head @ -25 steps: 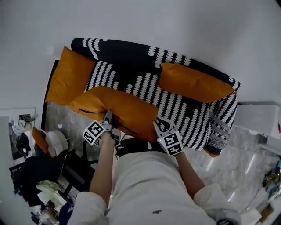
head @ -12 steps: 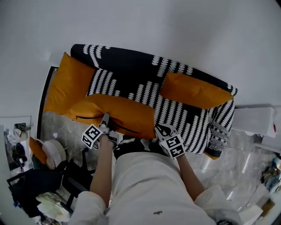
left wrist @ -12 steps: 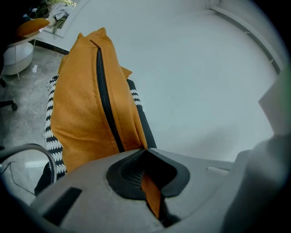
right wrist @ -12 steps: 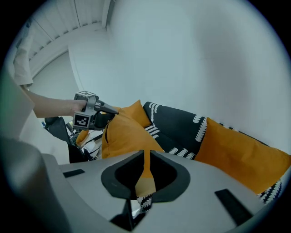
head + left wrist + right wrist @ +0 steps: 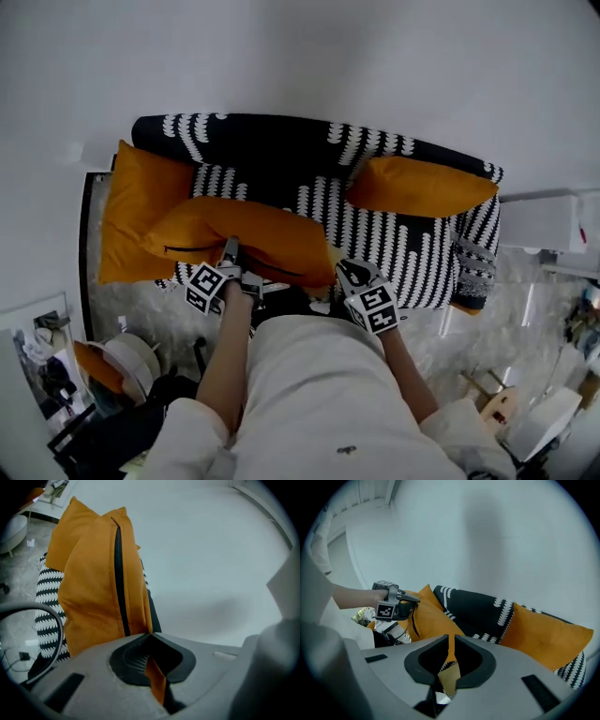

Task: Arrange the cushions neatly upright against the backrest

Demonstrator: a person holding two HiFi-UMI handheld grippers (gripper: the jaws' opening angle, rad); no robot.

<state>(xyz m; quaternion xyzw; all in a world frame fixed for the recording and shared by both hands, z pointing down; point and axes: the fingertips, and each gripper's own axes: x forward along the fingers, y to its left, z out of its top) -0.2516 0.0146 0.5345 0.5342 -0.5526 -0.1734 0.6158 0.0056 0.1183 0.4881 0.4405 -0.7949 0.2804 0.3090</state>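
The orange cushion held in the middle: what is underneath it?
The black-and-white patterned sofa shows around the held cushion; the seat directly beneath is covered. Its left end overlaps another orange cushion.

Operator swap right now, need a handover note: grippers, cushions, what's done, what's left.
Left gripper: shut on the middle cushion, on its near edge by the zip.
Right gripper: shut on the same cushion's other near corner.
Middle cushion: held between both grippers at the front of the sofa, not at the backrest.
Left cushion: at the sofa's left end.
Right cushion: leaning on the backrest at the right end, tilted.
Done: right cushion roughly placed.
Left: stand the middle cushion against the backrest, then probably straighten the other two.
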